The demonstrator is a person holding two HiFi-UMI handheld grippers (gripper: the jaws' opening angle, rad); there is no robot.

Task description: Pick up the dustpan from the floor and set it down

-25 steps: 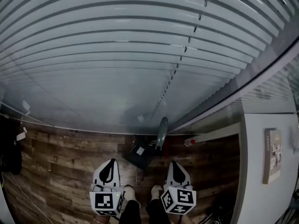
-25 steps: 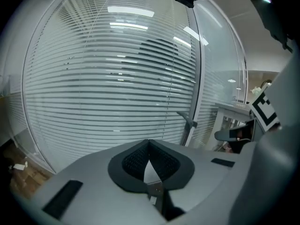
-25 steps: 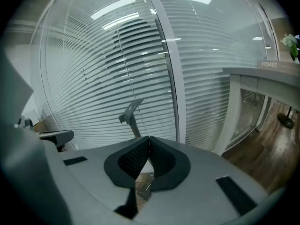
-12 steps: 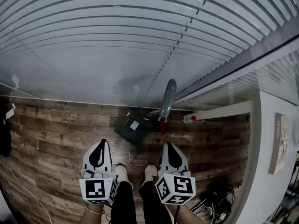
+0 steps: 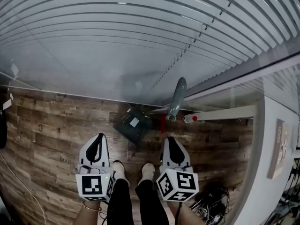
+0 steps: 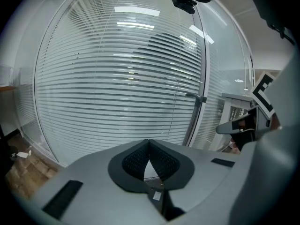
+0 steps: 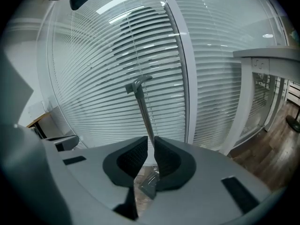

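Glass wall (image 5: 117,55) with blinds meets wood floor (image 5: 56,125). The dustpan (image 5: 133,124) lies at its foot, ahead of and between both grippers. Its long handle (image 5: 177,97) rises rightward, nearer the right gripper (image 5: 170,139) than the left gripper (image 5: 99,137). Both have jaws together, empty.

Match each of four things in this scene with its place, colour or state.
Things:
1 dustpan
2 left gripper
3 shoes
4 blinds

Descriptions:
A white, on the person's feet
B fingers shut, nothing between them
C behind the glass wall
D dark, on the wooden floor

Pairs: 1-D, 2-B, 3-A, 4-C
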